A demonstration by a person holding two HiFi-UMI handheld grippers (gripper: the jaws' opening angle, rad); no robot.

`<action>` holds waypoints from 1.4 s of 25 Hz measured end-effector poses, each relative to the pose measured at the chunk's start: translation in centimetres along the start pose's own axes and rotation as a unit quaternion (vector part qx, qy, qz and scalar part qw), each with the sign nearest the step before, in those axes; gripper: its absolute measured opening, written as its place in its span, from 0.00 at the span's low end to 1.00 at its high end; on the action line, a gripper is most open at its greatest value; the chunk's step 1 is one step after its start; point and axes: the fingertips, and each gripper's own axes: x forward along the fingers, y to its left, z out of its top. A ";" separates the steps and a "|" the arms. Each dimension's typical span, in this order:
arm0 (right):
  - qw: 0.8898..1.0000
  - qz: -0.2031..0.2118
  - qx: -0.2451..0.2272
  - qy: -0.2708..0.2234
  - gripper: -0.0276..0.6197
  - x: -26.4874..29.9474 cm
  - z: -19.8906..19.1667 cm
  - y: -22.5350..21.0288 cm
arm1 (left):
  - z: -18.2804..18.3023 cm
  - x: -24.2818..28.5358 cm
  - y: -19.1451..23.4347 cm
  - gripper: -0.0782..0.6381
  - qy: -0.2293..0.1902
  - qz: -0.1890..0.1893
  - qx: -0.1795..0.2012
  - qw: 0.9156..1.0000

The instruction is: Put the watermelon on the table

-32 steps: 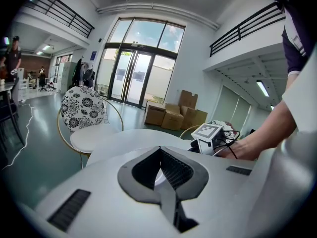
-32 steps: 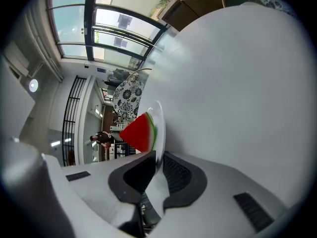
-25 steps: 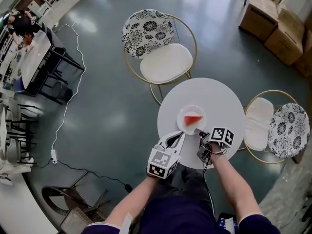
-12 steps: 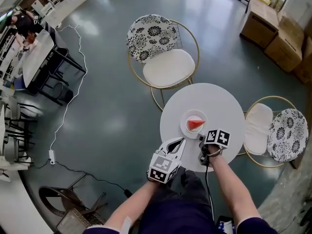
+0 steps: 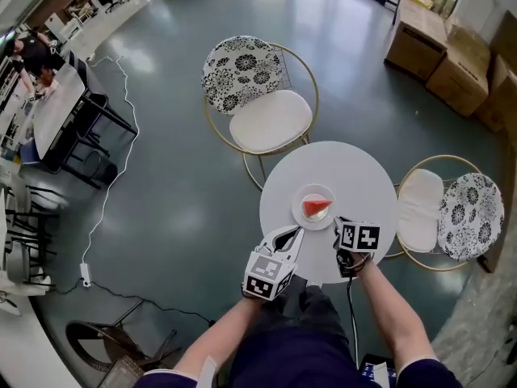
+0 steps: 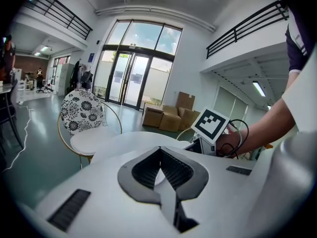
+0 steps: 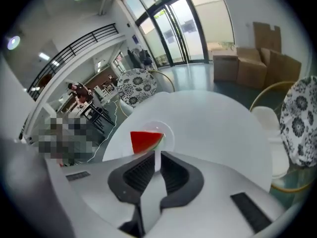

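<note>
The round white table (image 5: 355, 176) has 2 floral-backed chairs (image 5: 271, 120) beside it, 1 at its far side and 1 at its right. Over the table's near edge, the left gripper (image 5: 296, 232) and the right gripper (image 5: 338, 225) each have jaws together, gripping nothing. Near the table's centre, a white plate (image 5: 309, 194) carries the watermelon (image 5: 316, 208) slice.
</note>
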 end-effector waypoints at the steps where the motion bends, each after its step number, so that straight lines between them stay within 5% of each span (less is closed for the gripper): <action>1: 1.000 -0.001 -0.022 -0.013 0.08 -0.8 0.6 0.4 | 0.2 0.0 -0.2 0.12 -0.002 -0.002 0.002 1.000; 7: 0.986 0.023 -0.136 -0.098 0.05 -5.3 3.8 3.3 | 2.3 0.2 -1.9 0.12 -0.020 -0.017 0.019 0.999; 11: 0.956 0.027 -0.242 -0.164 0.05 -9.1 5.3 6.2 | 3.4 -0.2 -3.1 0.12 -0.027 -0.023 0.033 0.999; 17: 0.919 0.031 -0.304 -0.249 0.05 -14.1 6.8 9.0 | 5.4 -1.5 -4.7 0.12 -0.041 -0.034 0.055 0.997; 26: 0.853 0.002 -0.354 -0.383 0.05 -21.1 9.6 11.5 | 9.3 -3.8 -6.4 0.12 -0.079 -0.043 0.074 0.993; 30: 0.842 0.002 -0.338 -0.420 0.05 -23.2 10.4 12.1 | 10.9 -4.6 -6.9 0.12 -0.095 -0.047 0.081 0.991; 35: 0.843 0.025 -0.308 -0.441 0.05 -24.6 10.9 12.3 | 12.3 -5.0 -7.5 0.12 -0.107 -0.052 0.086 0.989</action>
